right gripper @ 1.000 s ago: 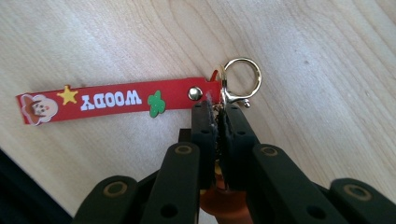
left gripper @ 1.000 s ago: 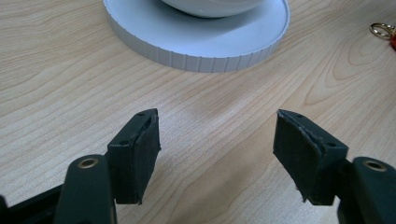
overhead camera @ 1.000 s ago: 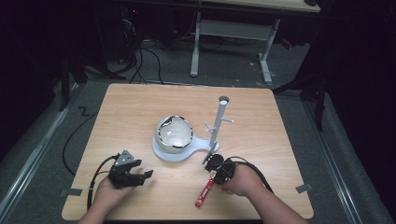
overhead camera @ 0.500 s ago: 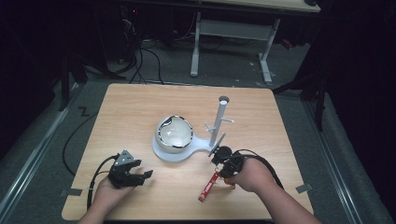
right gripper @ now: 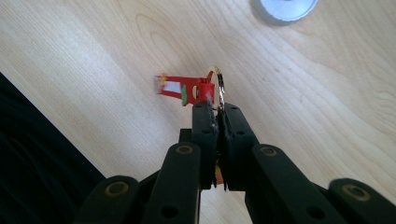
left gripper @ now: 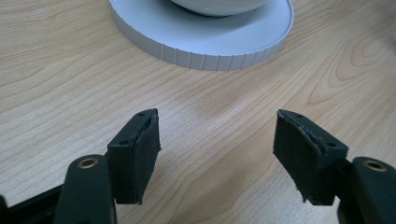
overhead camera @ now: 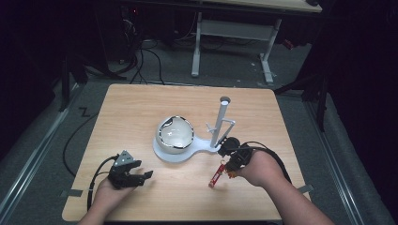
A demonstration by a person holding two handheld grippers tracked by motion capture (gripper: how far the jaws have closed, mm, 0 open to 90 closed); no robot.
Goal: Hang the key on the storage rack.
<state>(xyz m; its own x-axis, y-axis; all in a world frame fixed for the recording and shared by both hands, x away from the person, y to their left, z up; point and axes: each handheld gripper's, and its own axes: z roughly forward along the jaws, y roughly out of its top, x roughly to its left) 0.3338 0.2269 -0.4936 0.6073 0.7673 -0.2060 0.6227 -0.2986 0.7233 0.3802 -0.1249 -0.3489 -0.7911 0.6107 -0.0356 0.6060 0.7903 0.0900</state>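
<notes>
A red key tag [overhead camera: 216, 178] on a metal ring [right gripper: 219, 87] hangs from my right gripper [overhead camera: 226, 164], which is shut on the ring end. The right gripper view has the tag [right gripper: 182, 88] sticking out to the left of the closed jaws [right gripper: 215, 110], just above the wood. This gripper is close to the foot of a white post [overhead camera: 221, 121] with a small side hook [overhead camera: 228, 123]. My left gripper [overhead camera: 141, 177] rests at the front left, open, its pads [left gripper: 144, 149] wide apart over bare wood.
The post stands on a white base [overhead camera: 187, 156] that also carries a glossy white dome [overhead camera: 174, 133]; the base's ribbed rim [left gripper: 205, 44] lies just ahead of the left gripper. The table's front edge [overhead camera: 187, 218] is near both hands. A desk frame and cables stand on the floor behind.
My right gripper has carried the red tag to the right and a little farther from the front edge, closer to the post. The left gripper has stayed still.
</notes>
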